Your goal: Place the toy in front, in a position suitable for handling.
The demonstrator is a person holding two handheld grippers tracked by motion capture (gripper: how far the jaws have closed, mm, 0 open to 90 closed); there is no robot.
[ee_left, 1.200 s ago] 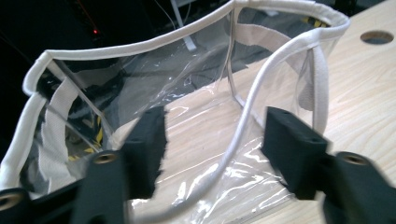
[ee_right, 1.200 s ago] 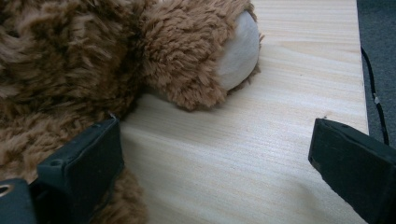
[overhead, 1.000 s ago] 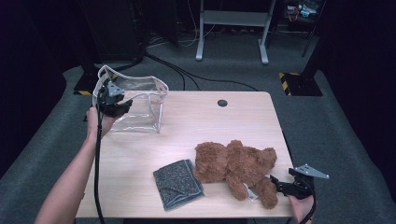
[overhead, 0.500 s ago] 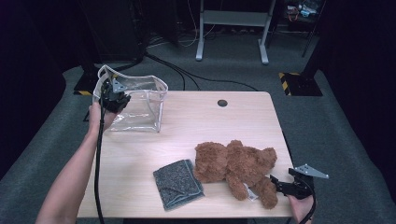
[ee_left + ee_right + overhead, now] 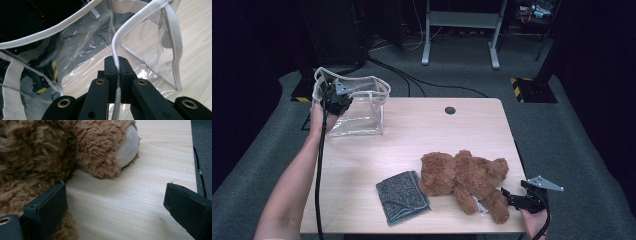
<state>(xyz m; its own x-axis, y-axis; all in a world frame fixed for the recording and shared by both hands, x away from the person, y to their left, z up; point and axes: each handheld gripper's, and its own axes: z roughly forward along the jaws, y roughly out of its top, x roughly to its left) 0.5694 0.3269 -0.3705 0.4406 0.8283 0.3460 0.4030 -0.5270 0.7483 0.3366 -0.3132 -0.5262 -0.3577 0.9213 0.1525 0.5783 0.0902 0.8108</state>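
White strap (image 5: 140,23) of clear bag (image 5: 362,107) clamped in left tongs (image 5: 117,67); right tongs (image 5: 115,205) apart beside teddy bear (image 5: 50,152).

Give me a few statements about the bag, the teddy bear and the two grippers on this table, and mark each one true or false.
1. The left gripper is clamped on the bag's white strap. True.
2. The right gripper is squeezing the teddy bear. False: its jaws stand open, one beside the fur, with bare table between them.
3. The bag is clear plastic. True.
4. The teddy bear sits inside the bag. False: it lies on the table, apart from the bag.
5. A grey cloth lies beside the bear. True.
6. The cloth is draped over the bag. False: it lies flat on the table.
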